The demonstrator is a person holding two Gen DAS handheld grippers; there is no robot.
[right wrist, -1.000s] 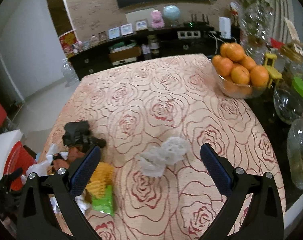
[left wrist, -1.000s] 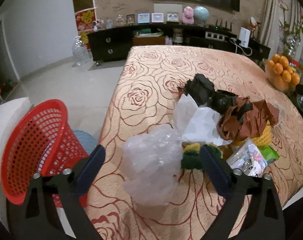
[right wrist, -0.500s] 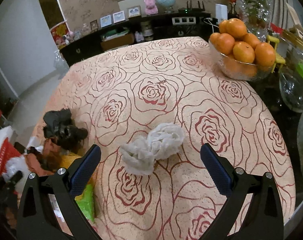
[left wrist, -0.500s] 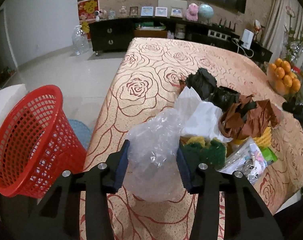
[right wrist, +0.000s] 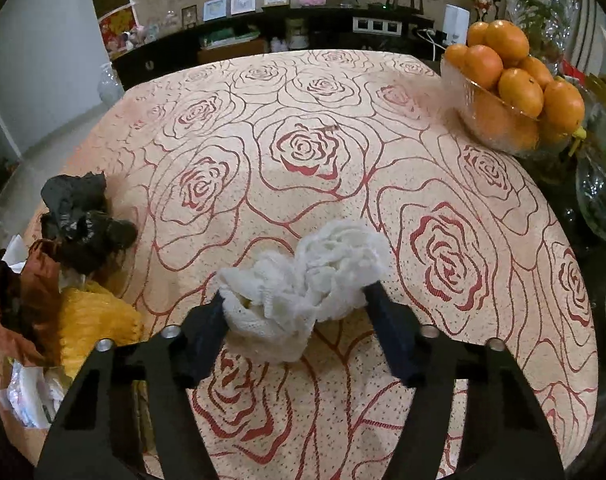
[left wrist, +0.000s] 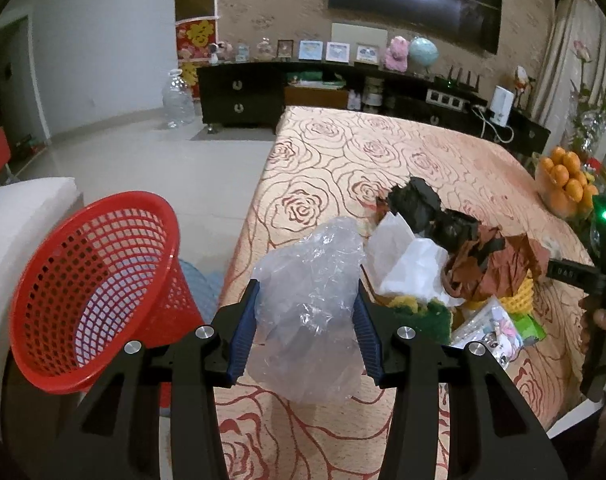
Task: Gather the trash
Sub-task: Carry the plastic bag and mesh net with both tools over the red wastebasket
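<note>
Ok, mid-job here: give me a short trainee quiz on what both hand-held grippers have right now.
1. True or false: the left hand-held gripper is clamped on a clear plastic bag.
2. What lies between the right hand-held gripper's closing jaws? A) an orange B) a crumpled white tissue wad C) a black wrapper
3. Fill in: the red mesh basket stands off the table edge, on the ____ side of the left wrist view.

Key: 1 true; 2 B; 3 left.
</note>
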